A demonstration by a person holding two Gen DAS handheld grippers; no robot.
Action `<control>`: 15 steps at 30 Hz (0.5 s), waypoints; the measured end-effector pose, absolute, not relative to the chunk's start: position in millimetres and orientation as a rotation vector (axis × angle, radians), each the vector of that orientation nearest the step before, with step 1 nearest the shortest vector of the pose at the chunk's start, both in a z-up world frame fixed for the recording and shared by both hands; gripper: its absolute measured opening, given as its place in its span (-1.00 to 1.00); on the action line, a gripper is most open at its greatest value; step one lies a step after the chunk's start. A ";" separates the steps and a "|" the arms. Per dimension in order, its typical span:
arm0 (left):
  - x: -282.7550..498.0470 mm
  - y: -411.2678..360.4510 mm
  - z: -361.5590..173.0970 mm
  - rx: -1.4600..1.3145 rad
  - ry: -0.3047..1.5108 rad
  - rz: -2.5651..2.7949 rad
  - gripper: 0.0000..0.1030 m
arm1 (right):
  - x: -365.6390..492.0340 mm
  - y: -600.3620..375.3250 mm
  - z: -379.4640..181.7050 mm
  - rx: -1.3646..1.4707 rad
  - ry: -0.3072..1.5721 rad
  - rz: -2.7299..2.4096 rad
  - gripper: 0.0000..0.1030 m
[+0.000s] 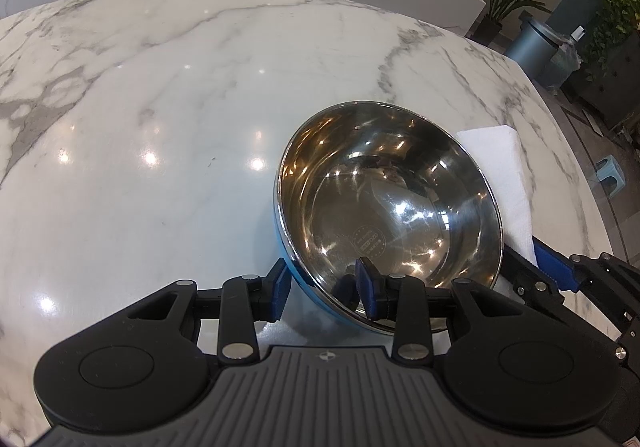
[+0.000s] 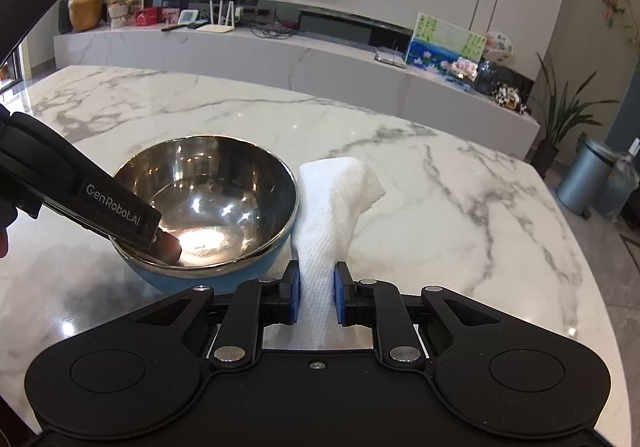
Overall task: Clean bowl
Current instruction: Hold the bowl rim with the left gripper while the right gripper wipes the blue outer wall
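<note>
A steel bowl (image 1: 392,199) with a blue outside sits on the marble table (image 1: 160,107). My left gripper (image 1: 324,287) is shut on its near rim, one pad outside and one inside. In the right wrist view the same bowl (image 2: 224,183) stands left of centre with the left gripper (image 2: 160,239) clamped on its rim. A folded white paper towel (image 2: 332,207) rises beside the bowl, and my right gripper (image 2: 317,297) is shut on its lower part. The towel (image 1: 500,175) also shows behind the bowl in the left wrist view, with the right gripper's fingers (image 1: 552,267) at its near end.
The marble table's right edge (image 2: 580,247) drops to a grey floor with a metal bin (image 2: 588,175) and potted plants (image 2: 560,115). A long white console (image 2: 280,63) with ornaments and a router stands beyond the table's far edge.
</note>
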State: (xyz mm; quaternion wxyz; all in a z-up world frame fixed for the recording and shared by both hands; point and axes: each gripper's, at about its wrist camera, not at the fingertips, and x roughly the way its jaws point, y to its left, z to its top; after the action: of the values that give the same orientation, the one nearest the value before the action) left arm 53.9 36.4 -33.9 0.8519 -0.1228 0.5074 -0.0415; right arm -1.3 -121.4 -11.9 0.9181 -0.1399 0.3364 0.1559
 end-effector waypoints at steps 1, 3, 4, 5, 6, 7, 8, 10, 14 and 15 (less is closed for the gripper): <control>53.9 36.1 -34.0 -0.257 1.068 -0.087 -0.37 | -0.3 -120.7 -12.7 -0.289 0.697 0.325 -0.71; 54.1 35.2 -33.9 -0.252 1.067 -0.085 -0.37 | 0.9 -119.0 -14.2 -0.291 0.708 0.334 -0.71; 54.2 34.9 -34.0 -0.249 1.067 -0.084 -0.37 | 1.6 -117.6 -15.5 -0.293 0.715 0.338 -0.71; 54.2 34.6 -34.0 -0.246 1.066 -0.083 -0.37 | 2.1 -115.7 -17.5 -0.296 0.727 0.343 -0.71; 54.2 34.3 -34.0 -0.244 1.066 -0.082 -0.37 | 2.3 -115.0 -18.4 -0.296 0.732 0.345 -0.71; 54.1 34.4 -34.1 -0.244 1.065 -0.082 -0.37 | 3.0 -114.2 -20.3 -0.295 0.744 0.349 -0.71; 53.9 34.6 -34.1 -0.244 1.065 -0.083 -0.37 | 4.2 -113.2 -23.2 -0.294 0.762 0.356 -0.71; 53.6 34.9 -34.2 -0.244 1.065 -0.085 -0.37 | 4.6 -112.0 -27.0 -0.291 0.784 0.366 -0.71; 53.7 35.8 -34.4 -0.245 1.066 -0.086 -0.37 | 3.1 -108.4 -34.2 -0.297 0.824 0.389 -0.71; 53.7 36.0 -34.5 -0.245 1.066 -0.086 -0.37 | 1.9 -106.8 -35.3 -0.301 0.830 0.393 -0.71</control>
State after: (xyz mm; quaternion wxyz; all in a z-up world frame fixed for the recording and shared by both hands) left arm 53.7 36.0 -34.5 0.8533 -0.1163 0.5066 -0.0411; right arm 1.9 -106.8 -35.3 0.8855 -0.1449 0.3989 0.1892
